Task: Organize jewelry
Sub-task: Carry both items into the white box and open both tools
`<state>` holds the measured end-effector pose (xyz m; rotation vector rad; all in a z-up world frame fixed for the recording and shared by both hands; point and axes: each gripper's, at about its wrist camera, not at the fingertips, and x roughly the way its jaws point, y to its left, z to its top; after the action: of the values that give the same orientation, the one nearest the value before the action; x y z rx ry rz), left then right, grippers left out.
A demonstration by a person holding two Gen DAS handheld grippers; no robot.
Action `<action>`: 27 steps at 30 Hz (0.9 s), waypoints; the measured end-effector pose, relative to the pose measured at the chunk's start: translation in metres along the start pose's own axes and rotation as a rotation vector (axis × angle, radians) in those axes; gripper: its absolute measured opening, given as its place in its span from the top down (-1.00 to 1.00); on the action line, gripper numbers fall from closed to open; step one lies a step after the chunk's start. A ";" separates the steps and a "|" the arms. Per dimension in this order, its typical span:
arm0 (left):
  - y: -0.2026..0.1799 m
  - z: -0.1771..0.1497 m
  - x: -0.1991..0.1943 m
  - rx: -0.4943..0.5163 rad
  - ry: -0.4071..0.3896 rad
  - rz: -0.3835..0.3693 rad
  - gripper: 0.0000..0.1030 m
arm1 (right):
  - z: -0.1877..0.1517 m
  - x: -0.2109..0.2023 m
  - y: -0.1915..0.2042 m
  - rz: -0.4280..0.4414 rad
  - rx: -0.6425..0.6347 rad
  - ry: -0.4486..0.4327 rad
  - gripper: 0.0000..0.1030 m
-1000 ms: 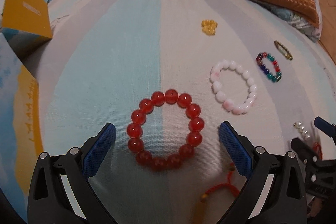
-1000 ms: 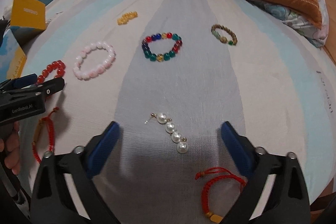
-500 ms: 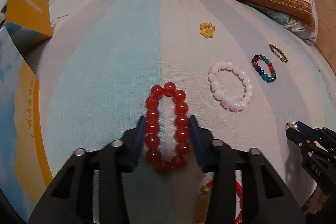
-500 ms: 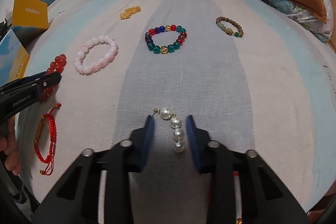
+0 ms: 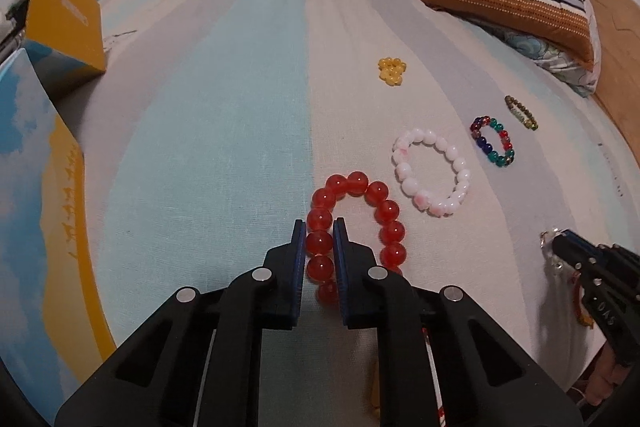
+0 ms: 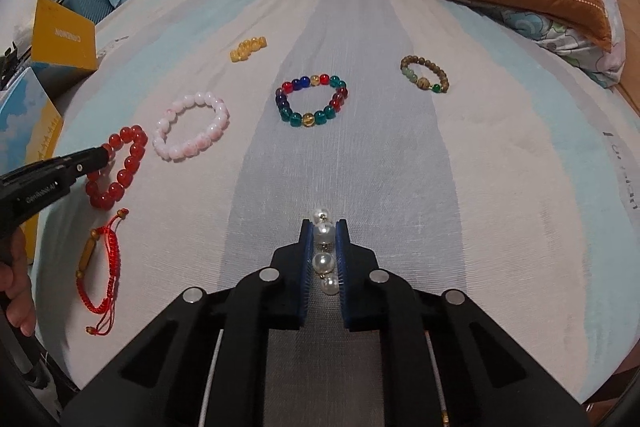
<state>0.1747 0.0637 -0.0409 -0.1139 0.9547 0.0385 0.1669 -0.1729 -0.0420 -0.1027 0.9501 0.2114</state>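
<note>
Left gripper (image 5: 319,241) has clamped the red bracelet (image 5: 384,209); right gripper (image 6: 324,239) has clamped the pearls (image 6: 323,234), both ready to lift.

The light is soft and a bit dim, with a warm pinkish tint over the striped bed sheet (image 5: 240,107). Shadows are faint; a darker patch sits under the black right gripper (image 6: 323,239). Small bright spots shine on the round red bead bracelet (image 5: 356,223) and the white pearl string (image 6: 324,251). Both pictures bend at the edges, with black corners. Far things look slightly fuzzy.
</note>
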 end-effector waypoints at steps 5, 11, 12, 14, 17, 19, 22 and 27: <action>-0.002 0.001 -0.011 0.002 -0.023 -0.012 0.75 | 0.001 -0.005 -0.002 0.003 0.004 -0.014 0.79; -0.004 0.002 -0.026 0.001 -0.056 -0.025 0.75 | 0.004 -0.015 -0.005 0.010 0.012 -0.039 0.79; -0.004 0.002 -0.029 0.003 -0.063 -0.027 0.75 | 0.004 -0.017 -0.005 0.011 0.016 -0.045 0.79; -0.006 0.003 -0.036 0.002 -0.078 -0.031 0.75 | 0.004 -0.021 -0.006 0.014 0.019 -0.054 0.79; -0.007 0.004 -0.044 0.007 -0.093 -0.040 0.75 | 0.005 -0.026 -0.007 0.016 0.023 -0.067 0.79; -0.009 0.004 -0.050 0.010 -0.107 -0.044 0.75 | 0.006 -0.029 -0.007 0.017 0.024 -0.074 0.79; -0.010 0.005 -0.059 0.013 -0.132 -0.044 0.75 | 0.006 -0.031 -0.007 0.015 0.025 -0.084 0.79; -0.011 0.006 -0.068 0.014 -0.153 -0.042 0.75 | 0.007 -0.033 -0.009 0.008 0.036 -0.099 0.79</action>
<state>0.1410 0.0545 0.0190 -0.1168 0.7994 0.0014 0.1556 -0.1847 -0.0110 -0.0553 0.8557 0.2050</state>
